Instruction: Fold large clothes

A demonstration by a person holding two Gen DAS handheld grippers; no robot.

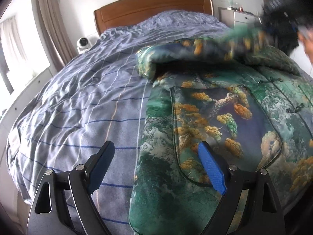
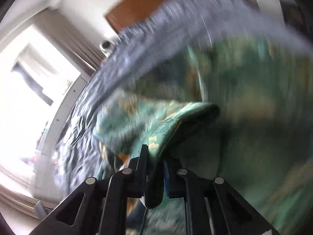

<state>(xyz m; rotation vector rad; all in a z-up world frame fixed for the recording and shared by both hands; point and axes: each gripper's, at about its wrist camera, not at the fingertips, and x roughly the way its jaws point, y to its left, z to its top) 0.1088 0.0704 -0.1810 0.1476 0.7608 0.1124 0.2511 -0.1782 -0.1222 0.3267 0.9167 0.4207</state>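
Nearest, the left tongs (image 1: 156, 152) hang wide open above the near edge of the jacket (image 1: 225, 117), gripping nothing; one blue pad (image 1: 211, 168) sits over the printed green-and-gold cloth, the other over the striped blue bedcover (image 1: 78, 98). The right tongs (image 2: 154, 168) are clamped tight on a fold of the jacket's edge (image 2: 176, 121), the cloth blurred around them. The jacket lies spread on the right side of the bed, one sleeve (image 1: 166, 56) folded across its upper part. Beyond stand the wooden headboard (image 1: 152, 7), a small white camera (image 1: 83, 43) and curtains (image 1: 50, 25).
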